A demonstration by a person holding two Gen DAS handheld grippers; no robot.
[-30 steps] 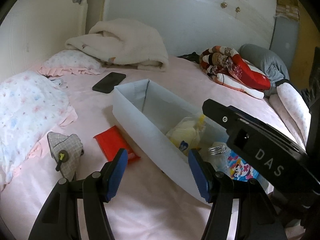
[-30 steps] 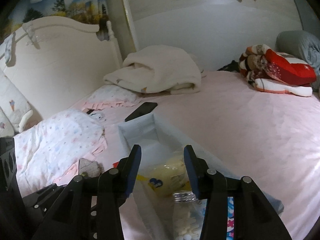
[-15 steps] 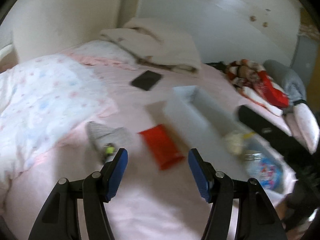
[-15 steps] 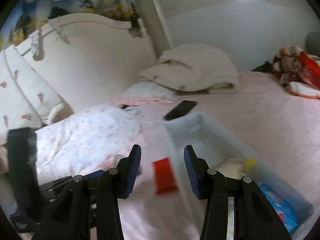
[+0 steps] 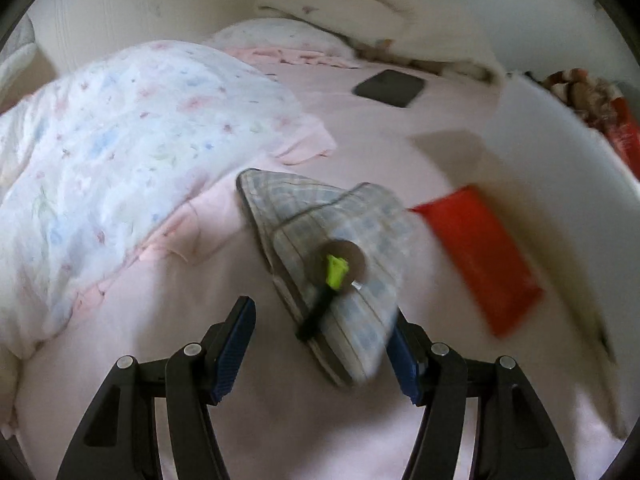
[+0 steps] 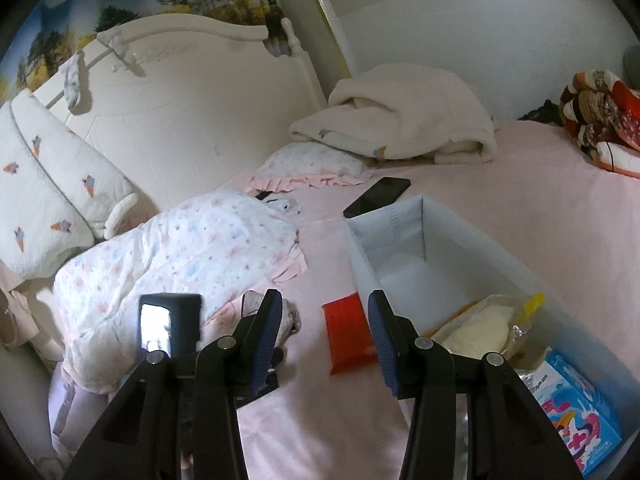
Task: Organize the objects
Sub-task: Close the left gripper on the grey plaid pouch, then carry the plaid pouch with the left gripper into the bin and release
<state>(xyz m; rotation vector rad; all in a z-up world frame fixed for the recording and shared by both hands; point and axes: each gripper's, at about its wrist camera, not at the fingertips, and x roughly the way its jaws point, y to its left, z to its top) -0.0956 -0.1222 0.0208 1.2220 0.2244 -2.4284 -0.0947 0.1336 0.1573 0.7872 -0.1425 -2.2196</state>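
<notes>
A plaid cloth piece (image 5: 320,224) with a black-and-green clip (image 5: 334,276) on it lies on the pink bed sheet. My left gripper (image 5: 320,336) hangs open just over its near end, and the cloth's corner lies by the right fingertip. A red packet (image 5: 480,252) lies to the right, beside the white bin's wall (image 5: 560,152). My right gripper (image 6: 324,320) is open and empty above the sheet, with the red packet (image 6: 346,332) behind it and the bin (image 6: 362,248) to its right. The plaid cloth (image 6: 291,316) is mostly hidden by its left finger.
The bin holds a pale yellow bag (image 6: 476,328) and a blue cartoon box (image 6: 576,412). A black phone (image 6: 378,196) lies beyond it. A floral quilt (image 6: 180,248) is heaped at left, with a folded white blanket (image 6: 400,116) and a red patterned bundle (image 6: 600,112) at the back.
My left gripper swung left and down, away from the bin to just over the plaid cloth. The right gripper turned a little left, and its jaws kept the same gap.
</notes>
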